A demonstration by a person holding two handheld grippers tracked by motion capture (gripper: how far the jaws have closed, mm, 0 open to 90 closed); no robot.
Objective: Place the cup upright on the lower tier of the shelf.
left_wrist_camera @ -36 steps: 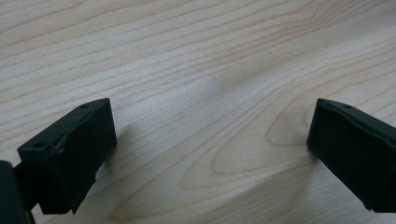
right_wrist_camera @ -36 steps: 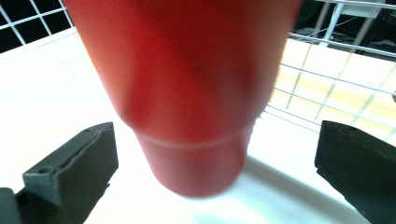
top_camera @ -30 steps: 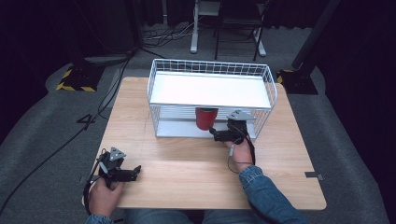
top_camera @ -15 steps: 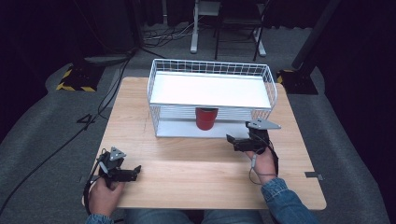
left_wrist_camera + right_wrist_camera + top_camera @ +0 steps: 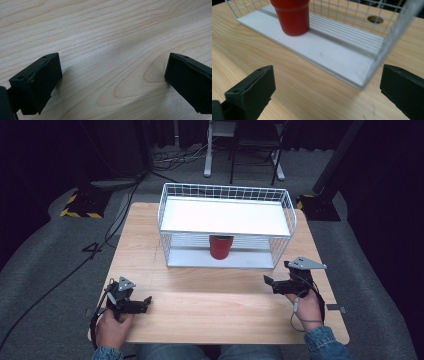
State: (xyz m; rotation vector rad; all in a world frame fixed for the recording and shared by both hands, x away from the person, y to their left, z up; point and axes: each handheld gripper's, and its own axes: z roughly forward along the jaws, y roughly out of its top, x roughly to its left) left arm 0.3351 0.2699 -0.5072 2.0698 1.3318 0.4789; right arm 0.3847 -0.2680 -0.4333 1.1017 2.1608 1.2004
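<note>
A wooden worktop (image 5: 210, 305) carries a white wire shelf rack (image 5: 226, 195) set toward its far edge. A red plastic cup (image 5: 220, 246) stands upright on the rack's white lower shelf (image 5: 332, 53), under the upper shelf and near the shelf's front edge, about midway along it.

A person sits at the near edge holding a gripper in each hand. The left gripper (image 5: 142, 304) rests low near the near-left corner of the worktop, its jaws spread apart over bare wood, holding nothing. The right gripper (image 5: 270, 283) hovers near the right edge, just in front of the rack's right end, its jaws also wide apart and empty. It points toward the rack, with the cup well apart from it.

The cup looks light, thin-walled and smooth, so it would likely flex or slip under a hard squeeze and tip if nudged. A gentle hold across its side wall, a little below the rim, seems the safest place, approached from the open front since the upper shelf blocks any reach from above.
</note>
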